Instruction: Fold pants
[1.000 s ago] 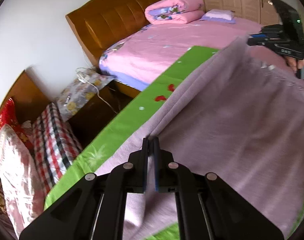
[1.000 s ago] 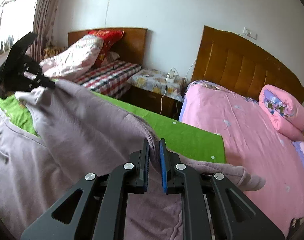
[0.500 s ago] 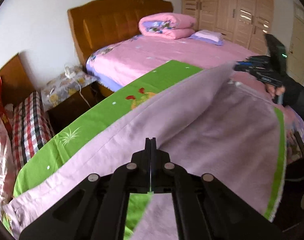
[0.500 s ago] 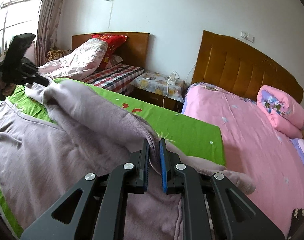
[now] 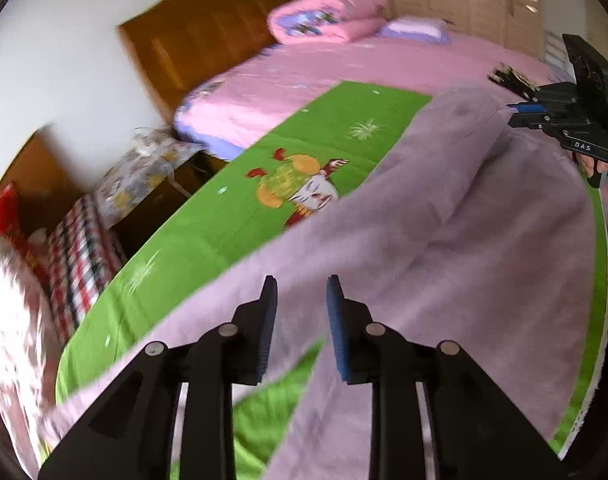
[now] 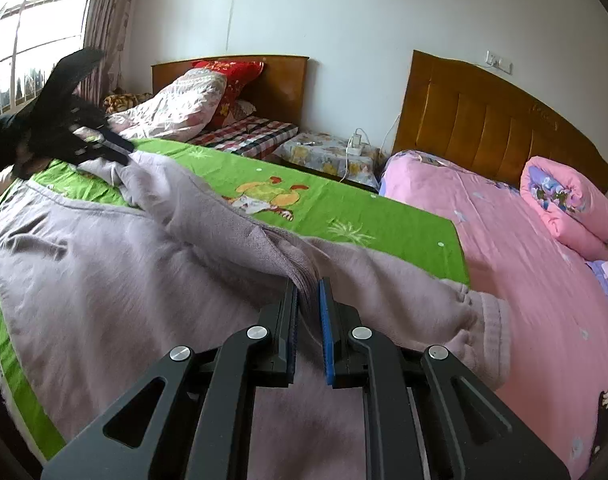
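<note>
Fuzzy lilac pants [image 6: 116, 288] on green mat [image 6: 344, 208], left gripper [image 5: 300, 292] spread apart, right gripper [image 6: 308, 292] pinching ribbed fold

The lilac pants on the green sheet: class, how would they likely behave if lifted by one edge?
The pants would probably flop, since they crease and drape where the right hand-held gripper pinches them. The fleecy surface suggests little slipping on the green sheet.

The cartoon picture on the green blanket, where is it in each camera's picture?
Left wrist view: the orange-and-white cartoon print sits just above the middle, on the bright green blanket, past the lilac fleece pants.
Right wrist view: the same print is left of centre, above the pants.
Shared landmark: the rolled pink quilt.
</note>
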Action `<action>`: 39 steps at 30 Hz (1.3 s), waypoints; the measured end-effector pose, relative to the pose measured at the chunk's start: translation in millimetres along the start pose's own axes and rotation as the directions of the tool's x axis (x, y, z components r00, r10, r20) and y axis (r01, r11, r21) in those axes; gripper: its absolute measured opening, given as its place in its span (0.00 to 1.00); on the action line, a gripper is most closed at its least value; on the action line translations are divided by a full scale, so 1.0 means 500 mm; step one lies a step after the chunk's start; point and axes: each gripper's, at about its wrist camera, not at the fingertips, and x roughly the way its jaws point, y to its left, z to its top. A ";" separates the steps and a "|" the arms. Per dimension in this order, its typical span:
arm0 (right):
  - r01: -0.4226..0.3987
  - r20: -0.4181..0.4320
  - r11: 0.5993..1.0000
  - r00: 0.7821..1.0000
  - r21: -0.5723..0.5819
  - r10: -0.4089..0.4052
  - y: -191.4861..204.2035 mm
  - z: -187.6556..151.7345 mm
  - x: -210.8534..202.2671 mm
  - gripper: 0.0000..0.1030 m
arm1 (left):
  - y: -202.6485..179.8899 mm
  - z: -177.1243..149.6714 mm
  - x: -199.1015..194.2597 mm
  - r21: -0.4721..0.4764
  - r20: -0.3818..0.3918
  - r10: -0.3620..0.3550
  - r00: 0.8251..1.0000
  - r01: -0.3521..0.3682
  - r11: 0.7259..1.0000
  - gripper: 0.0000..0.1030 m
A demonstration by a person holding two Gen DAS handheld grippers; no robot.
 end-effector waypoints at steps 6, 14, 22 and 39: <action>-0.030 -0.004 0.999 1.000 0.020 0.030 -0.017 -0.010 0.012 0.12 | 0.020 0.060 0.106 0.133 -0.121 -0.034 0.992 0.050 0.990 0.35; -0.049 -0.009 0.999 0.999 0.018 0.049 -0.030 -0.004 0.026 0.12 | 0.002 0.046 0.162 0.212 -0.199 -0.107 0.974 0.150 0.966 0.06; -0.011 0.009 1.000 1.000 -0.029 0.012 -0.055 0.050 0.043 0.12 | 0.034 0.064 0.039 0.179 -0.002 0.027 1.000 -0.026 0.983 0.05; -0.024 0.009 0.996 1.000 -0.091 0.025 0.061 -0.148 -0.166 0.12 | -0.387 -0.213 -0.215 0.420 0.049 0.159 0.986 -0.165 0.892 0.00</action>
